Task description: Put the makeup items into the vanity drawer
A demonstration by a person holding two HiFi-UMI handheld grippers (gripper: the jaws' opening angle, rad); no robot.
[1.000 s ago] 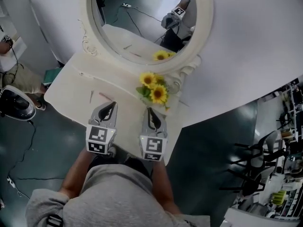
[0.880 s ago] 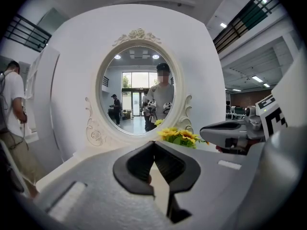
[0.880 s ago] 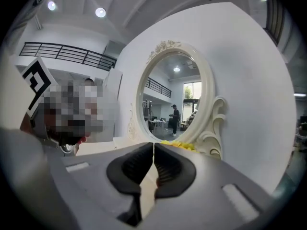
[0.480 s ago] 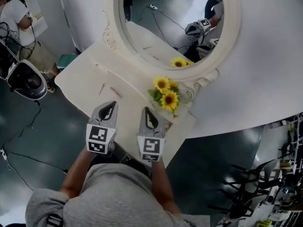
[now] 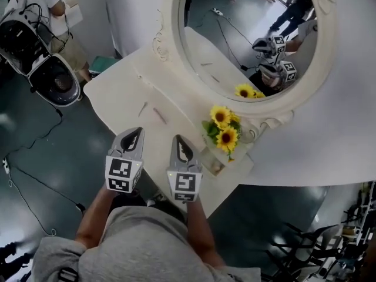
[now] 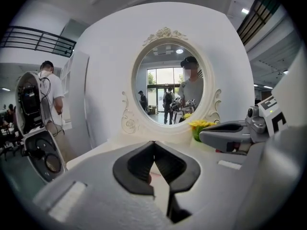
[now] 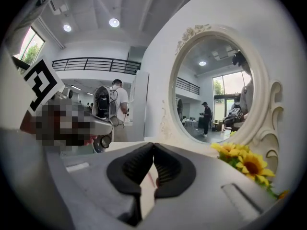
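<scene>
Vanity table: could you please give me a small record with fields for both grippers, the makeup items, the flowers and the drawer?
left gripper: shut, nothing between the jaws, at the table's front edge
right gripper: shut, nothing between the jaws, beside the left one
table: white, oval mirror behind it
makeup items: two thin sticks lying on the table, ahead of the left gripper, untouched
sunflowers: at the mirror's foot, ahead of the right gripper
drawer: not in view

Left tool, right tool: jaws together, empty, side by side.
</scene>
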